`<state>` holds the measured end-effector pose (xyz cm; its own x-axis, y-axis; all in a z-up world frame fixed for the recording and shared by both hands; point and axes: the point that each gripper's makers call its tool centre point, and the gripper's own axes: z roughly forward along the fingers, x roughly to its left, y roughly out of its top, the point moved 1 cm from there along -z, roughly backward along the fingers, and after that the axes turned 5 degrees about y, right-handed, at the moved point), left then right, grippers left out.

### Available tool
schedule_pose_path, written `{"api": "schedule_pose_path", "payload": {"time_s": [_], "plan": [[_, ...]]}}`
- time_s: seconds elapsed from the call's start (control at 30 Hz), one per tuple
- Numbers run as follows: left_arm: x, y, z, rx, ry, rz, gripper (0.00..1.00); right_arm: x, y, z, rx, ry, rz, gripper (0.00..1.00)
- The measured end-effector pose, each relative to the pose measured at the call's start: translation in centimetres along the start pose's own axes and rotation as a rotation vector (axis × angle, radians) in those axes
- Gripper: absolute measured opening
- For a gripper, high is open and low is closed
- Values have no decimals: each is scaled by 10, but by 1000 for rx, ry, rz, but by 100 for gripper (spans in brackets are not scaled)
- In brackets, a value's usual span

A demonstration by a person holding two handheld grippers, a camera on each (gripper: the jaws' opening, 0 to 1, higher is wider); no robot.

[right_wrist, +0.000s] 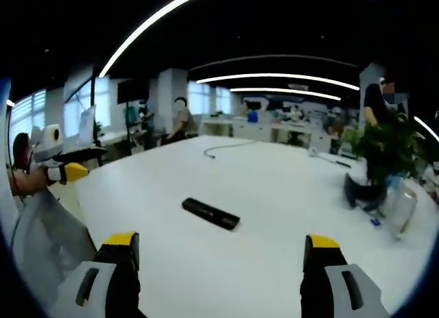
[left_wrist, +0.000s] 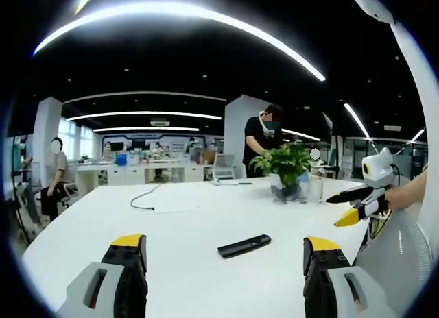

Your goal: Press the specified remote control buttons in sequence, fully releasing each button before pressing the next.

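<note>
Jaws gape wide and hold nothing on both the left gripper and right gripper, poised above the white desk. Remote control lies untouched at lower centre; pressing looks yet to begin.

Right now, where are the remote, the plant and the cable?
remote [left_wrist: 244,246]: left gripper view, middle of its body.
plant [left_wrist: 285,160]: left gripper view, its leaves.
cable [left_wrist: 143,197]: left gripper view, its middle stretch.
</note>
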<state>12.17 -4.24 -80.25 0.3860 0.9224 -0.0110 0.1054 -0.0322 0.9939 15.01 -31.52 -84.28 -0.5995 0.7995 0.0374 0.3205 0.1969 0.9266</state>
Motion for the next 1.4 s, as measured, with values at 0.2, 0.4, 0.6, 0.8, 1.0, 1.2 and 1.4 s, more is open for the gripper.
{"api": "schedule_pose_path", "payload": {"time_s": [0.2,0.4,0.6,0.8,1.0,1.2,1.4], "plan": [[0,-1,1,7,7,4,98,-8,-1,-8,-15,-34,35,99],[-2,-3,2,16,-2,1,98,-11,1,-11,-35,-40,55,97],[-3,-4,1,20,-7,2,98,-17,2,-15,-63,-57,98,95],[-4,-4,1,23,-13,4,97,-20,2,-17,-72,-70,120,95],[-3,-4,0,21,-13,-2,97,-21,1,-17,-70,-75,127,95],[-2,-4,-1,23,-17,-3,97,-21,0,-18,-67,-80,131,94],[-3,-4,-1,25,-21,-4,97,-22,0,-17,-65,-80,142,94]]}}
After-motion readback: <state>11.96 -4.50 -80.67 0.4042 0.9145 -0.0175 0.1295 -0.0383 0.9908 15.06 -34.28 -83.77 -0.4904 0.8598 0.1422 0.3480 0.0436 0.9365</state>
